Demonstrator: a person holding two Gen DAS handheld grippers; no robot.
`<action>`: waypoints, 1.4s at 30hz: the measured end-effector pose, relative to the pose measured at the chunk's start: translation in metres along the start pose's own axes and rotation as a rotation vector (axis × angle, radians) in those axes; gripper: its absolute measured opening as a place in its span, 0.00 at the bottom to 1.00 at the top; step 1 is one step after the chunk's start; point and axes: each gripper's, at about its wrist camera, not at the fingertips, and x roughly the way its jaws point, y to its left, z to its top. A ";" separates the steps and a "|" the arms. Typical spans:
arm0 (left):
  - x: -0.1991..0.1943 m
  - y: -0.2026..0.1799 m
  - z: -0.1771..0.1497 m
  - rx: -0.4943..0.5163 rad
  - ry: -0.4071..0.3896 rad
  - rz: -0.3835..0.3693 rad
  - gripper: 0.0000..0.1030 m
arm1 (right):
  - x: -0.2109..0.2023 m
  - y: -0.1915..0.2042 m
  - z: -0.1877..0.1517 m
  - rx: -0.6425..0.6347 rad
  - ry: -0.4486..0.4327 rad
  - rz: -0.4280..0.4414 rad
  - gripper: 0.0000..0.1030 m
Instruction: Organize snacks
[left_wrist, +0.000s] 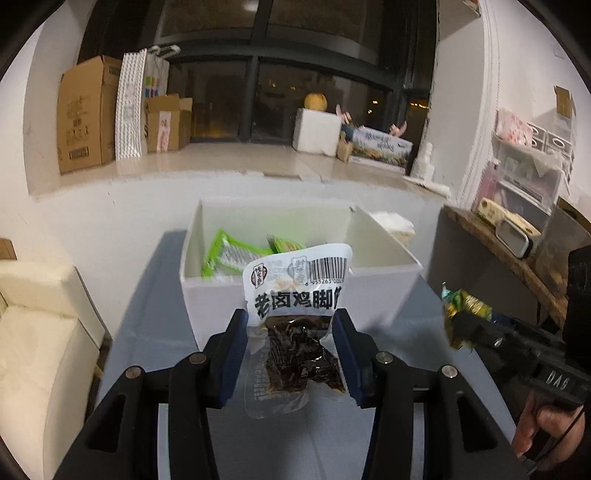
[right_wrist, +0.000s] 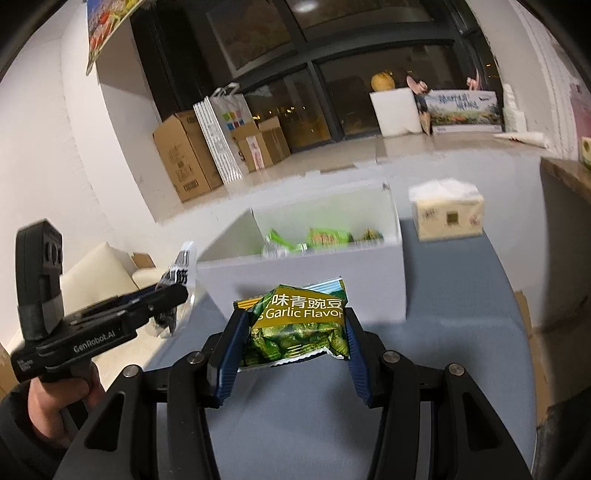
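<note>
My left gripper (left_wrist: 290, 325) is shut on a clear pouch of dark braised chicken feet (left_wrist: 295, 325) with a white label, held above the grey-blue table (left_wrist: 155, 314) just in front of a white box (left_wrist: 207, 295). My right gripper (right_wrist: 295, 325) is shut on a green packet of garlic-flavour peas (right_wrist: 299, 325), also raised before the white box (right_wrist: 325, 284). Green snack packets (left_wrist: 229, 256) lie inside the box. Each gripper shows in the other's view: the right gripper (left_wrist: 458, 325) at right, the left gripper (right_wrist: 173, 295) at left.
A tissue pack (right_wrist: 447, 214) stands on the table right of the box. A wooden shelf (left_wrist: 491, 236) with clutter is at the right, a cream sofa (left_wrist: 40, 332) at the left. Cardboard boxes (left_wrist: 88, 114) line the window ledge behind. A hand (right_wrist: 62, 398) holds the left gripper.
</note>
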 end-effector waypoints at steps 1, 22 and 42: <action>0.005 0.004 0.007 0.001 -0.003 0.002 0.49 | 0.005 -0.002 0.008 0.011 -0.002 0.008 0.53; 0.135 0.036 0.066 0.004 0.163 0.021 1.00 | 0.130 -0.031 0.101 -0.037 0.085 -0.100 1.00; 0.023 0.004 0.039 0.068 -0.045 0.243 1.00 | 0.039 0.021 0.077 -0.161 0.015 -0.244 1.00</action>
